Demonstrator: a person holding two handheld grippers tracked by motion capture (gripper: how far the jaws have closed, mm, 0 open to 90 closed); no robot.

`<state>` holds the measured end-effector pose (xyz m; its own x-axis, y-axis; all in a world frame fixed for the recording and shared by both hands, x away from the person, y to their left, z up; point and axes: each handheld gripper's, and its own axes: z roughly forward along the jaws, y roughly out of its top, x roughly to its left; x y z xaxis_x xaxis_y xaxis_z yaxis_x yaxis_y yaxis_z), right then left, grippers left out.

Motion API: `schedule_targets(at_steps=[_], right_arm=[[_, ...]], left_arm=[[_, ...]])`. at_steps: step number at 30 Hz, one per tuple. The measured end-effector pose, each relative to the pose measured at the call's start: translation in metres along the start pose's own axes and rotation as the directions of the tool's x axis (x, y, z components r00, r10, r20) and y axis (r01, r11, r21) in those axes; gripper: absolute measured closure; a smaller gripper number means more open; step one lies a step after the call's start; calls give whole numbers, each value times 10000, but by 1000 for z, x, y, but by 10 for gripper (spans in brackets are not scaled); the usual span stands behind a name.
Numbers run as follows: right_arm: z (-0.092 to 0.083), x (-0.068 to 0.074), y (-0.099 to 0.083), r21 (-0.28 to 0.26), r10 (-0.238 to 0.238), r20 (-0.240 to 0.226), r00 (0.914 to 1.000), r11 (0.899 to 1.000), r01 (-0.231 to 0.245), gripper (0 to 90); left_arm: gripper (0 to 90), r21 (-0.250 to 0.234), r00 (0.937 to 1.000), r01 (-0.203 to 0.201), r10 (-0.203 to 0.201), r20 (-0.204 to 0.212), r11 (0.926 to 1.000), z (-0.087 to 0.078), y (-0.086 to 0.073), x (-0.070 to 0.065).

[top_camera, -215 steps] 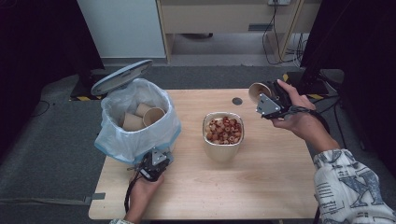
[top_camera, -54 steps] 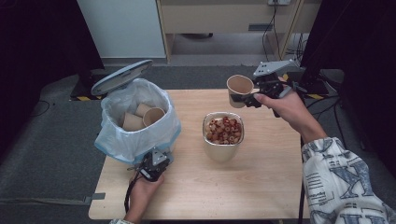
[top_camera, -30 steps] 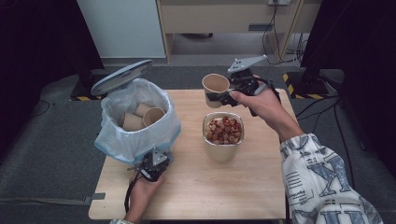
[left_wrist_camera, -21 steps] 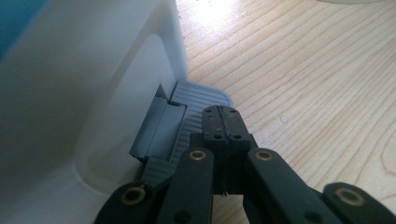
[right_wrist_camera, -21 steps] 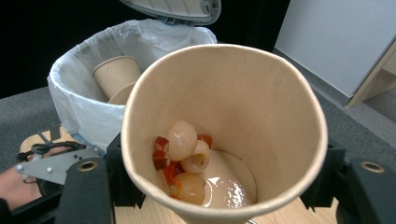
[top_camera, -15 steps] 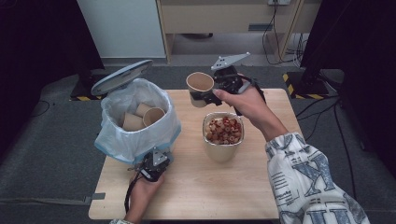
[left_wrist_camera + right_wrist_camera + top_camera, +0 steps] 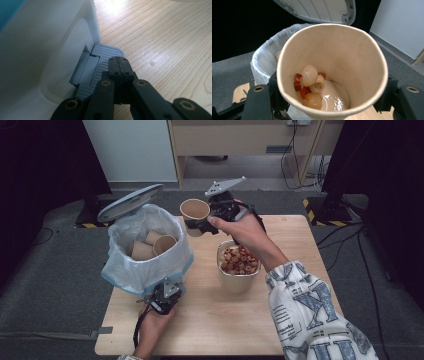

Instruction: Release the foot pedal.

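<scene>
High view: fixed above the near edge of the light wooden desk (image 7: 300, 235), facing forward and down. Left gripper view: low, close against the grey foot pedal (image 7: 100, 67) and that desk. Right gripper view: close over a tan paper cup (image 7: 332, 70), facing the white lined flip-lid bin (image 7: 262, 62), shared with the high view (image 7: 145, 265).
</scene>
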<state>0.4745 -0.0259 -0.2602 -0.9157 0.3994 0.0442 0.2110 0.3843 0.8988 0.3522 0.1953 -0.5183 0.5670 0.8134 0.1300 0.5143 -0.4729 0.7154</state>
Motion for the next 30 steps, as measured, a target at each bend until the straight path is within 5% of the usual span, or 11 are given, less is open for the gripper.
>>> schedule_targets(at_steps=[30], right_arm=[[63, 33, 24, 249, -521, -438, 9977, 9983, 532, 310]], left_arm=[[898, -7, 10000, 13, -13, -7, 10000, 0, 0, 0]])
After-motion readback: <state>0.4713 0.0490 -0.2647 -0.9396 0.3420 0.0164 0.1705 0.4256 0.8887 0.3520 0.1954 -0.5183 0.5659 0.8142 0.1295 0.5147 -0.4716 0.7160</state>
